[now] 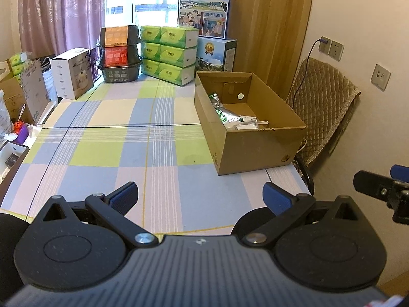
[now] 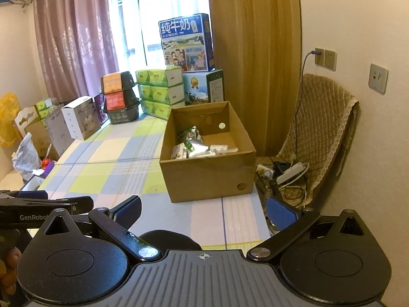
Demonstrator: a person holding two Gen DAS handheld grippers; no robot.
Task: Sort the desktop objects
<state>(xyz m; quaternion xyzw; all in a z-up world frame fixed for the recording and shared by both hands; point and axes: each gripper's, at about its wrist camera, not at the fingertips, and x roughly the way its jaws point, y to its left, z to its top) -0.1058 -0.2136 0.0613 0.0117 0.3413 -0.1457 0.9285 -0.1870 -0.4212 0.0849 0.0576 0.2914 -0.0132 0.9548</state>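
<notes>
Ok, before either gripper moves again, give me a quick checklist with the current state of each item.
1. Left gripper open and holding nothing: ok.
2. Right gripper open and holding nothing: ok.
3. Cardboard box open-topped, upright on the tablecloth: ok.
4. Items already in the box, including foil packets: ok.
5. Loose items left on the cloth in front of the grippers: none visible, cannot tell beyond the frame.
6. Room left in the box's far half: ok.
</notes>
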